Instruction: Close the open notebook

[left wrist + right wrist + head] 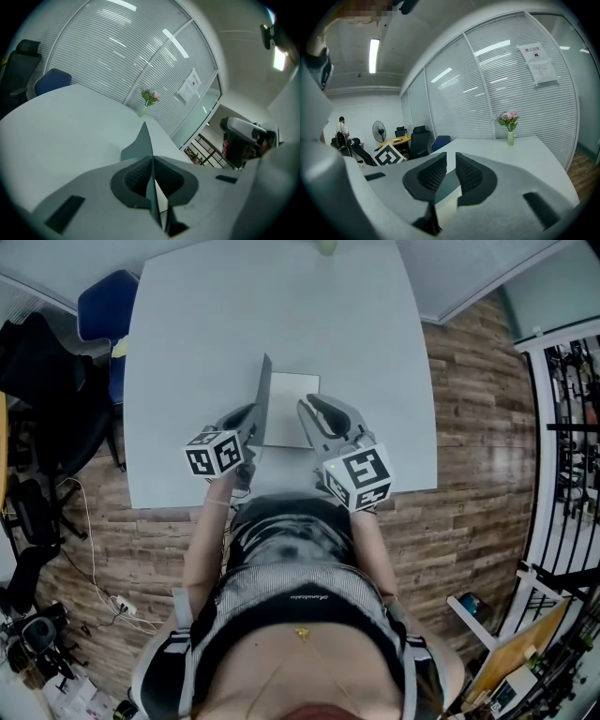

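The notebook lies near the front edge of the white table. Its white right page is flat, and its dark cover stands almost upright on edge. My left gripper is shut on that cover near its lower edge. In the left gripper view the thin cover runs straight up between the pads of the left gripper. My right gripper hovers over the page's right side, with a narrow gap between its jaws and nothing in it. In the right gripper view, cover and page show beyond the right gripper.
A small vase of flowers stands at the table's far edge, also seen as the vase in the right gripper view. A blue chair and dark office chairs crowd the left side. Wood flooring surrounds the table, and glass partitions with blinds stand behind it.
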`<state>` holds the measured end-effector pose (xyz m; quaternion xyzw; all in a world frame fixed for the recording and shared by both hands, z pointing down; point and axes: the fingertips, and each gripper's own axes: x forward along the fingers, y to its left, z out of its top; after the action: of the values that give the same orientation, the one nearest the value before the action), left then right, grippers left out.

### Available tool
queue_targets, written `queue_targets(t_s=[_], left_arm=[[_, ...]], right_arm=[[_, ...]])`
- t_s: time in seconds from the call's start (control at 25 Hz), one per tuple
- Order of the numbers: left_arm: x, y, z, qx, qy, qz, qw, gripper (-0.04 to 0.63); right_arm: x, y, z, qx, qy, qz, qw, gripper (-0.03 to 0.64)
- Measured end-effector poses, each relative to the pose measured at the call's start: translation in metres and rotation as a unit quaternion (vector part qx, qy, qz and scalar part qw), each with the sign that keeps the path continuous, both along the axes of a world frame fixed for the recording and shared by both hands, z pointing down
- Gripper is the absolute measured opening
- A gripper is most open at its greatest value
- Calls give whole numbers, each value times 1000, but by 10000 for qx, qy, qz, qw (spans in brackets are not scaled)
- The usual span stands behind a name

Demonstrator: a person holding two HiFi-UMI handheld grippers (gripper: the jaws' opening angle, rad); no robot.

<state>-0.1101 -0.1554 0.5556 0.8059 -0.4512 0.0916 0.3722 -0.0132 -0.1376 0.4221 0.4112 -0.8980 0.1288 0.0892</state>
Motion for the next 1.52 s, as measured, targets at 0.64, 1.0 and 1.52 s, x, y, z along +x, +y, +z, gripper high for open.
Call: queue_targets(t_s=[0.64, 1.0, 1.52], left_arm=[[43, 5, 9, -118, -37, 177, 9998, 18], [62, 7, 17, -204, -68, 199, 9996, 18], [87, 11, 34, -406, -110, 364, 9984, 20]], right_arm=[[26, -1, 7, -53, 52, -70, 9999, 58], [37, -1, 10, -82, 62, -146, 9998, 58], [55, 1, 16, -152, 160, -79, 9997, 55]])
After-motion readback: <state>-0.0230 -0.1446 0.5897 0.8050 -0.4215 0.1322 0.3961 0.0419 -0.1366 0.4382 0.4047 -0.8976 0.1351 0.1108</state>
